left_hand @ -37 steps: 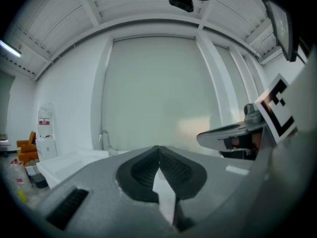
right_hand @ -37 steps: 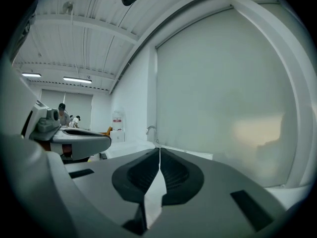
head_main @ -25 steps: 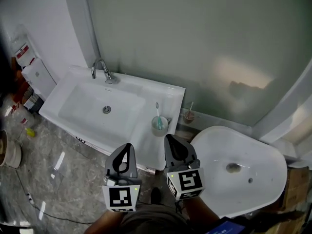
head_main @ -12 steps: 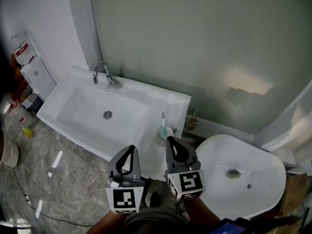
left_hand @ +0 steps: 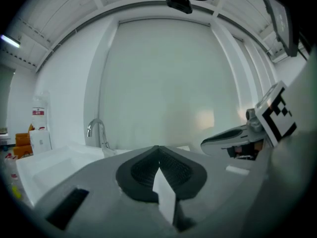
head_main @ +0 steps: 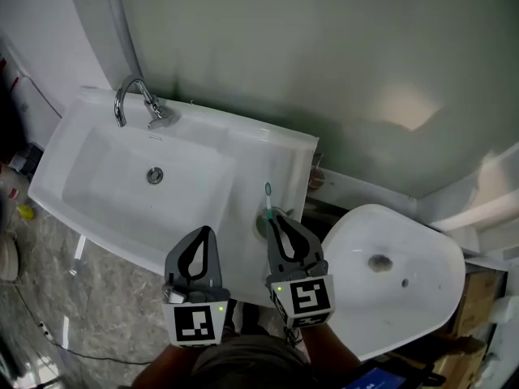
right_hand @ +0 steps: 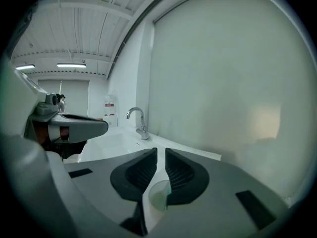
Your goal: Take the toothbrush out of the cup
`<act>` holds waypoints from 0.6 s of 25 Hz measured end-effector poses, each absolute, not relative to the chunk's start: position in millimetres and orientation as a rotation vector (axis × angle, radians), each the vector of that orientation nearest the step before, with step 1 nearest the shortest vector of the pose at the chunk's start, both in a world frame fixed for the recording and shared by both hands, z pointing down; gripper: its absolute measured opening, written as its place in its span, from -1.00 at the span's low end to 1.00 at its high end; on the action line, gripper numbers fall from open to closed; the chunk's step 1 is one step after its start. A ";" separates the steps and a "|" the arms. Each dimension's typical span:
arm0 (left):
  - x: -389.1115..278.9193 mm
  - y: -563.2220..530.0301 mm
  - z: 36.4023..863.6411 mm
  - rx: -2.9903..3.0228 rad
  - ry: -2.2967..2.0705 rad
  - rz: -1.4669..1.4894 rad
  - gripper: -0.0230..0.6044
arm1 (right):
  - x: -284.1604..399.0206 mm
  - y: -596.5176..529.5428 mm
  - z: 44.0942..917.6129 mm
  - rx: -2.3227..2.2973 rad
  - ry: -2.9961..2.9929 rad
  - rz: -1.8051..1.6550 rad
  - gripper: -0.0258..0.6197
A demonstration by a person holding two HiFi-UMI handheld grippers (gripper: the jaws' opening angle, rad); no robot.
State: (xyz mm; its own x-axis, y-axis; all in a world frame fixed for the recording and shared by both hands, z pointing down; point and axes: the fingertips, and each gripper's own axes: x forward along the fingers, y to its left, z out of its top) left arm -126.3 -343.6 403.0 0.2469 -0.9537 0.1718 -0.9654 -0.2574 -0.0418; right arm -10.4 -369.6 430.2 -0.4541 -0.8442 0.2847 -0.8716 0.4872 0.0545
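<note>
Two claws, both clenched on nothing at the moment. My left gripper (head_main: 208, 233) hangs over the front lip of the sink (head_main: 97, 193) with its pads pressed together. My right gripper (head_main: 272, 219) beside it is just as closed up, only a thin slit between its pads and nothing in it. So I reckon the step is the reach-in, and the first thing it needs is those right jaws spread before I get any closer, otherwise I'd just poke the cup (right_hand: 158, 196) and shove it along the ledge. I'd go for the toothbrush (head_main: 268, 197) on its stem above the rim, pinch there, and pull straight up so the cup doesn't tip or ride along. The left claw is near enough to steady the cup if it wobbles. As for where it sits: the toothbrush stands upright in the cup on the flat part of the sink, close to the right edge. In the head view my right tips are right at the cup, covering most of it, with the teal brush head poking out just past them. In the right gripper view the cup shows low in the gap under the pads, but I can't pick out the brush there. The round white basin (head_main: 389, 274) sits further right, apart from all this.
</note>
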 end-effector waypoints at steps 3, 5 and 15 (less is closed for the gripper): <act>-122.2 -362.8 416.6 2.430 -1.821 0.266 -0.88 | -9.7 -385.1 447.0 1.472 -2.427 0.193 -0.86; -120.6 -373.0 426.2 2.425 -1.789 0.285 -0.88 | -11.7 -395.2 453.8 1.469 -2.407 0.220 -0.71; -129.3 -417.4 463.1 2.376 -1.716 0.320 -0.88 | -17.8 -434.4 489.2 1.433 -2.306 0.302 -0.52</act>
